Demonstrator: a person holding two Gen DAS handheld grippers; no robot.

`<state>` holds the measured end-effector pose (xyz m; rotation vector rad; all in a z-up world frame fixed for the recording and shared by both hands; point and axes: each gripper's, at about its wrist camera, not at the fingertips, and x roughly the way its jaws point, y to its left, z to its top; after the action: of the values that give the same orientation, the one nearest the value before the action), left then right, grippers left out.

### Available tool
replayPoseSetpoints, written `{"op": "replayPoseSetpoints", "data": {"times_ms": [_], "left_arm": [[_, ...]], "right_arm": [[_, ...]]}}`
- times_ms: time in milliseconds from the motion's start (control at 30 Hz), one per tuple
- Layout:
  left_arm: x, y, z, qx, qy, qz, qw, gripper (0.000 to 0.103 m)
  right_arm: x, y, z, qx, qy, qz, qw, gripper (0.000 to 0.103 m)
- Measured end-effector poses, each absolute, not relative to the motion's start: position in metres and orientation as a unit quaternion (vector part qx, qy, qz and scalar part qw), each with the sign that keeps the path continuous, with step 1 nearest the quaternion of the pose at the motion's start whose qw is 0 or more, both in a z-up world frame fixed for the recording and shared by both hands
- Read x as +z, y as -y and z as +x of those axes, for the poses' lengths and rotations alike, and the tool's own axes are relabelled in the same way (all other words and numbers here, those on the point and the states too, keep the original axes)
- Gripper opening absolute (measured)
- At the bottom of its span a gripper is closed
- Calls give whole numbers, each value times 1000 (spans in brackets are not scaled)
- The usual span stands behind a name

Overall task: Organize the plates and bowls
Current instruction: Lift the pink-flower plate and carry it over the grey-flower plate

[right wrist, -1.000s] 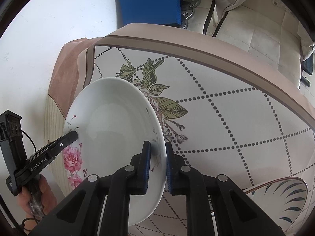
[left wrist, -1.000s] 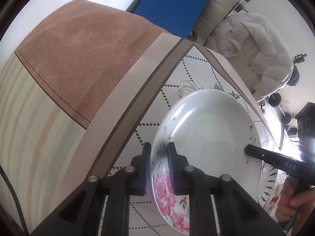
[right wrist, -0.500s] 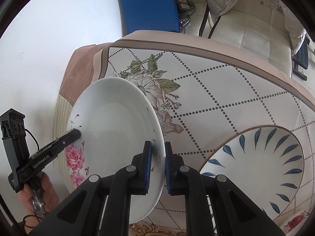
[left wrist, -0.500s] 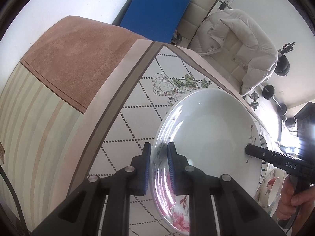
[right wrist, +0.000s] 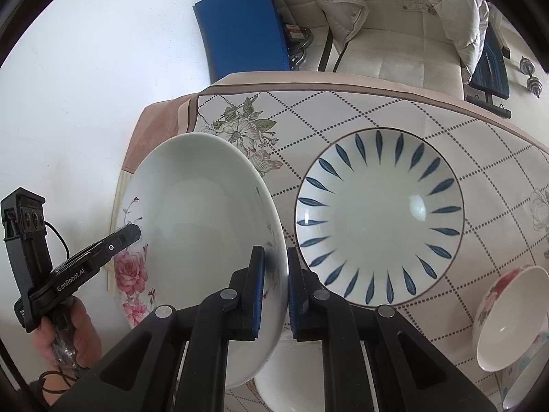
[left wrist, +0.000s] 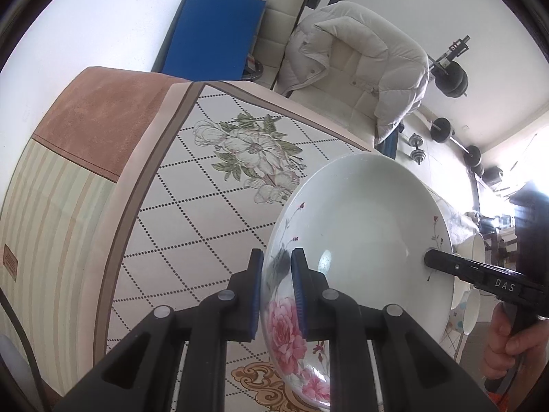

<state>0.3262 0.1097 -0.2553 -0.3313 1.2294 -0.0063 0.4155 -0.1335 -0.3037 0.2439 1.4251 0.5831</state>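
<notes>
You're carrying the rose plate [left wrist: 360,240] off the table [left wrist: 192,213] right now, one gripper on each side of it. Your left gripper [left wrist: 277,292] is pinching the near-left rim, pads pressed on either face, just above the pink rose print. Your right gripper [right wrist: 273,283] is pinching the opposite rim the same way, and in the left view its fingertip is showing at the plate's far right edge. The plate is tilting between them, clear of the cloth.

This looks like the transport step: plate lifted, not yet set down. To the right, the blue-leaf plate [right wrist: 379,219] is lying flat on the table, well apart from the one you're holding. Nearer and further right, a floral bowl [right wrist: 507,316] is sitting tipped against other dishes, which are partly cut off.

If you're stacking, the next move is calling for levelling the rose plate, centring it over the blue-leaf plate, and lowering both hands together so neither rim slips. Keep the two grips even; a glazed rim held by two pinches could twist if one hand leads.
</notes>
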Motion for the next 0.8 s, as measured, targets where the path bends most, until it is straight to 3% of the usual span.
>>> {"op": "replayPoseSetpoints", "data": {"times_ms": [400,800], "left_arm": [[-248,-25,300,-64,-583,-112,802,14],[-292,21,265,-85,-622,-78,774,14]], "right_arm": [[-289,237,343,220,-627,160,730,14],[-330,291,285,183,-641,194,720,14]]}}
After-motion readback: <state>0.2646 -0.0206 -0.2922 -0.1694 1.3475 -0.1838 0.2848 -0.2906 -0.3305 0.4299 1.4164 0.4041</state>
